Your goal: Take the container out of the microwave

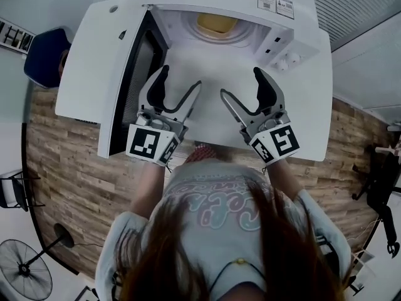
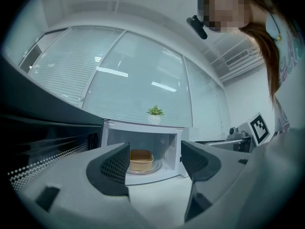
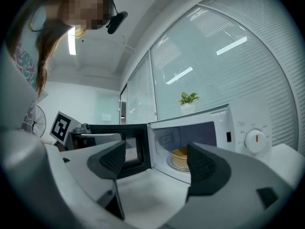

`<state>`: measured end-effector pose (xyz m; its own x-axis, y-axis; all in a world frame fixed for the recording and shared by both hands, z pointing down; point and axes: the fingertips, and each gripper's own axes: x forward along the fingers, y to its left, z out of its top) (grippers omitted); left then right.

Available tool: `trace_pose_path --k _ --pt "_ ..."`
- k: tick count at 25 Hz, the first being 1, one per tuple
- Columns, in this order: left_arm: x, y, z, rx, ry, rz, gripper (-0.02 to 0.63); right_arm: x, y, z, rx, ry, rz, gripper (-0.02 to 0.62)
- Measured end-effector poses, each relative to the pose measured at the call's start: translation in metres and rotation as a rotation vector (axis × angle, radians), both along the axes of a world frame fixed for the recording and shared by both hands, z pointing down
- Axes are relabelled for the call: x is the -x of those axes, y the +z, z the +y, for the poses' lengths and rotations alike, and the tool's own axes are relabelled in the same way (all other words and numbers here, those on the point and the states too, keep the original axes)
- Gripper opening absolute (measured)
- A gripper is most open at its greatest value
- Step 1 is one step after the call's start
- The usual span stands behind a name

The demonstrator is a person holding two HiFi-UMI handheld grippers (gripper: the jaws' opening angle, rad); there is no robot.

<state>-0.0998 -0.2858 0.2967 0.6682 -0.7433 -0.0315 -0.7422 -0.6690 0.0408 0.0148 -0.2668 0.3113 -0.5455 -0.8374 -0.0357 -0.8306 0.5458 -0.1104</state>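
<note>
A white microwave (image 1: 285,39) stands on a white table with its door (image 1: 135,83) swung open to the left. Inside, a tan container (image 1: 217,23) sits on the round turntable; it also shows as the container (image 2: 141,160) between the left jaws and the container (image 3: 179,157) past the right jaws. My left gripper (image 1: 178,86) and right gripper (image 1: 241,83) hover side by side over the table in front of the opening, both open and empty, short of the cavity.
A small potted plant (image 2: 155,112) stands on top of the microwave. The control dial (image 3: 255,140) is on its right panel. The white table (image 1: 207,111) rests on a wooden floor (image 1: 69,187). A fan (image 1: 25,268) and a dark chair (image 1: 47,55) stand at the left.
</note>
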Motion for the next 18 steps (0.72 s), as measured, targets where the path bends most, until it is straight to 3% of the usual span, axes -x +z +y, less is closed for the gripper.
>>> trace_pose_path --k 18 --pt "-0.036 0.018 -0.060 0.012 0.086 0.011 0.308 -0.011 0.004 -0.050 -0.003 0.086 0.022 0.390"
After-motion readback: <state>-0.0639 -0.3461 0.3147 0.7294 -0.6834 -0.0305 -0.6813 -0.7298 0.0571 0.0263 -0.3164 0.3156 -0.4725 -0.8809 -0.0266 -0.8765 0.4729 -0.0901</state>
